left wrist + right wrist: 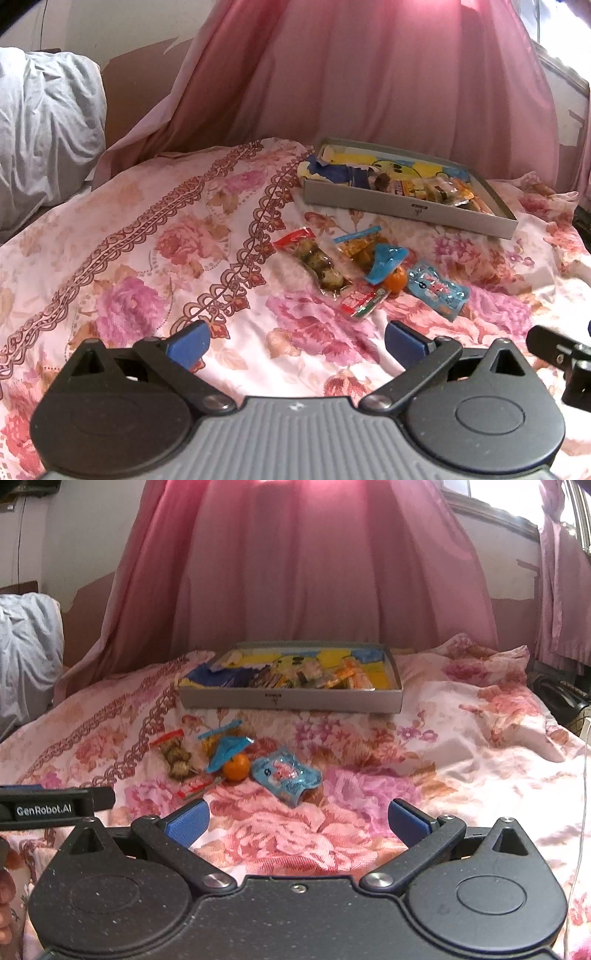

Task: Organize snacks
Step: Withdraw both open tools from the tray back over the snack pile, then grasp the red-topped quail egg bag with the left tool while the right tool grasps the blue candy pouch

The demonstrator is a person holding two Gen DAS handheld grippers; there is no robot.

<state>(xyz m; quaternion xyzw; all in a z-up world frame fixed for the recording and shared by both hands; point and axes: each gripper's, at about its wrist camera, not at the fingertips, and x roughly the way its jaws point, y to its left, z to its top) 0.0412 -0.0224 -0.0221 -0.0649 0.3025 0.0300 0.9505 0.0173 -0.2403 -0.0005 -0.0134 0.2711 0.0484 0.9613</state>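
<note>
Tools, left (297,345) & right (298,823), level over floral bedspread (461,746), both spread wide (nothing gripped), snacks ahead.

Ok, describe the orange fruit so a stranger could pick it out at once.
Start at the shallow grey box on the floral bedspread; a cluster of loose snacks lies in front of it. The orange fruit sits mid-cluster, partly under a blue wrapper. It is the only round, unwrapped item there.

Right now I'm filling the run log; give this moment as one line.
left gripper: open, empty | right gripper: open, empty | tangerine, snack packets: loose on bedspread | box: partly filled
</note>
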